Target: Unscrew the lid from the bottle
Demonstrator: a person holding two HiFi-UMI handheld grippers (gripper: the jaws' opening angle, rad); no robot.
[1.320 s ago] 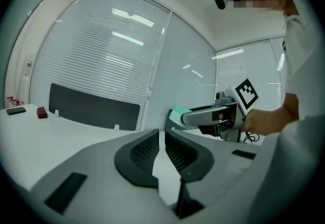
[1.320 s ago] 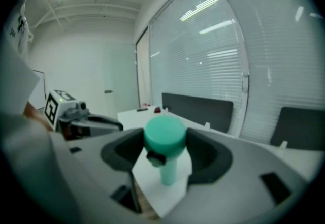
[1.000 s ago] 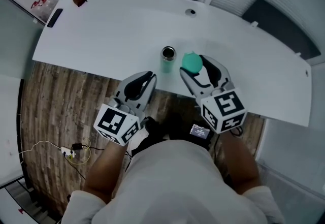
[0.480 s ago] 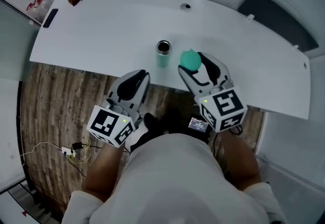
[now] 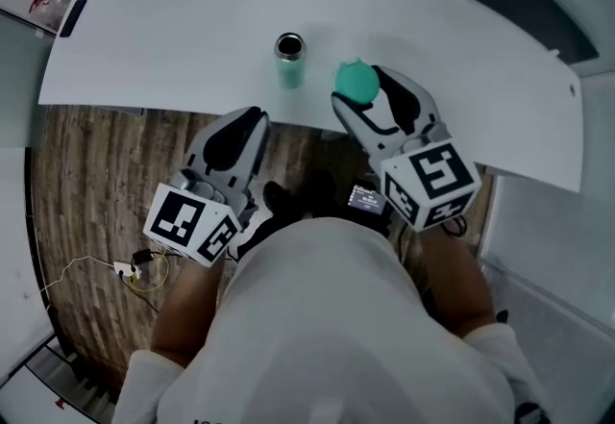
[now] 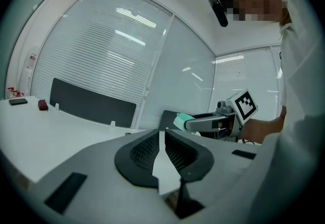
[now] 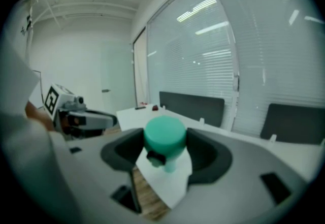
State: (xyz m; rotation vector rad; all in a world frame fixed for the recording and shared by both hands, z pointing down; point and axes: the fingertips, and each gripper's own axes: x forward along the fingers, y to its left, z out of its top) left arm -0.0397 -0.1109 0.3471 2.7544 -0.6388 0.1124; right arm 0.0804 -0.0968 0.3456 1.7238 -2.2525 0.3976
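- We've got the teal lid (image 7: 164, 136) clamped in our right gripper (image 5: 369, 97); slacken those jaws and it drops (right by the table (image 5: 173, 37) edge, too).
- Our left gripper (image 6: 161, 139) has its jaws together, empty, so the open bottle (image 5: 289, 62) stands unheld on the table, easily knocked over.

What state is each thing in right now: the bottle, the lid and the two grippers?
bottle: upright on the table, mouth open, no lid on it.
lid: off the bottle, held to the bottle's right.
right gripper: shut on the lid.
left gripper: shut, nothing between its jaws.
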